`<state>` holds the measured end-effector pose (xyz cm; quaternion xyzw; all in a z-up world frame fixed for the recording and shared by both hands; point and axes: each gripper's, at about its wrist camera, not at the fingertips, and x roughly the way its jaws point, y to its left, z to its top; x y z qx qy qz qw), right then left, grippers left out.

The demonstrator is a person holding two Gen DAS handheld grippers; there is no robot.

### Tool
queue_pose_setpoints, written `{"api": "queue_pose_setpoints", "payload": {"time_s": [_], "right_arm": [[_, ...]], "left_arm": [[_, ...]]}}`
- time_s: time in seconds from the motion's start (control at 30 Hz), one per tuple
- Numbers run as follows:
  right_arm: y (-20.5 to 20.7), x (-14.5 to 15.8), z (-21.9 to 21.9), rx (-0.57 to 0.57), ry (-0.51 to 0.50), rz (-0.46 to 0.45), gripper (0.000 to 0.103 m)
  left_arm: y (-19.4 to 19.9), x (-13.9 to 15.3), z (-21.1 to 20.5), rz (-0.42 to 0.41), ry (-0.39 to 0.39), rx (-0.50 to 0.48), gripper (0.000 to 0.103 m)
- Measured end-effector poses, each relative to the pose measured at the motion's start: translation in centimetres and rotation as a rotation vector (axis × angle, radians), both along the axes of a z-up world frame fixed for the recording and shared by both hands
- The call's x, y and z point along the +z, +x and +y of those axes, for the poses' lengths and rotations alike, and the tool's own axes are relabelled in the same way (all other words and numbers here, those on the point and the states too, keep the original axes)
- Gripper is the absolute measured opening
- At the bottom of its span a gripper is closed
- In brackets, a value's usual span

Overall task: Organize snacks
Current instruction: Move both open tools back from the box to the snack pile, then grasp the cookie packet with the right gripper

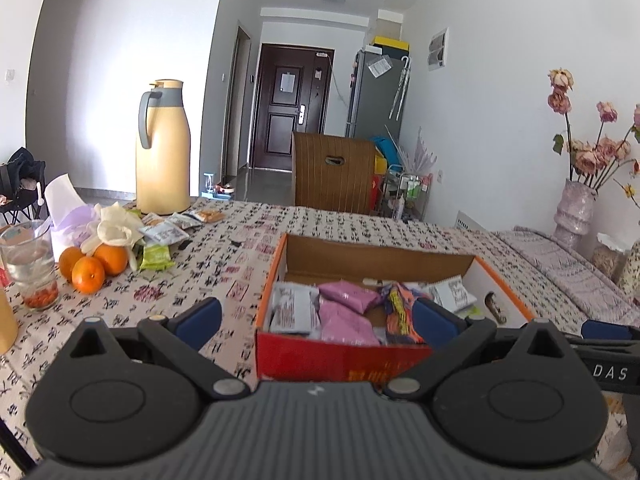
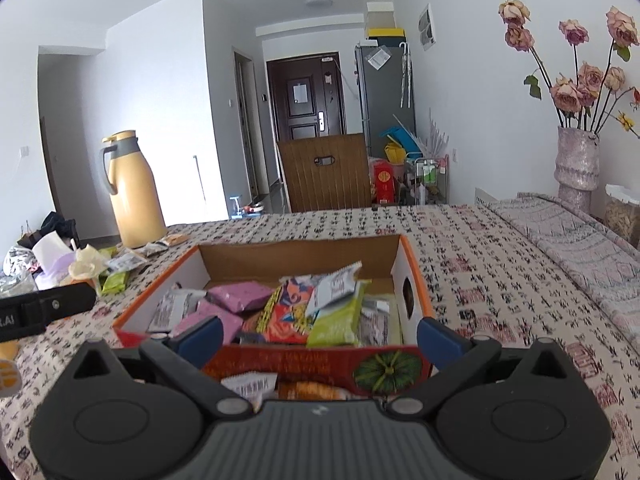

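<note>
Both claws gape wide, holding nothing. The left claw (image 1: 316, 316) and right claw (image 2: 318, 334) hover at the near wall of the box (image 2: 412, 276) on the bench (image 2: 500, 264), snacks (image 2: 338, 312) heaped inside; more packets (image 1: 166, 234) lie by the flask (image 1: 162, 148).

The cardboard box (image 2: 412, 280) stands open-topped, its floor crowded with snack packets (image 2: 336, 312), so a claw can only come in from above; right of the box the worktop (image 2: 500, 280) lies bare as far as the vase (image 2: 576, 160); left of the box a strip is free, then oranges (image 1: 94, 268), a glass (image 1: 32, 264) and the thermos (image 1: 162, 148) block the way.
</note>
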<state>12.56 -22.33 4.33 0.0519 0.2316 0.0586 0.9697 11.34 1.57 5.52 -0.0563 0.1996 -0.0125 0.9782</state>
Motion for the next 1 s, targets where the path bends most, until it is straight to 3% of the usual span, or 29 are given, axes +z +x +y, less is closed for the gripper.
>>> {"api": "queue_pose_setpoints", "payload": {"time_s": [0.67,1.0], "right_arm": [[-3.8,-5.2,1.5,0.079,-0.023,0.183,0.103],[-3.0,-6.0,4.3,0.138,-0.036,0.215,0.103]], "left_arm": [[-4.2,-5.6,1.1,0.154,0.008,-0.022,0.103],[-4.6,-6.5,2.4,0.173,-0.015,-0.002,0.103]]}}
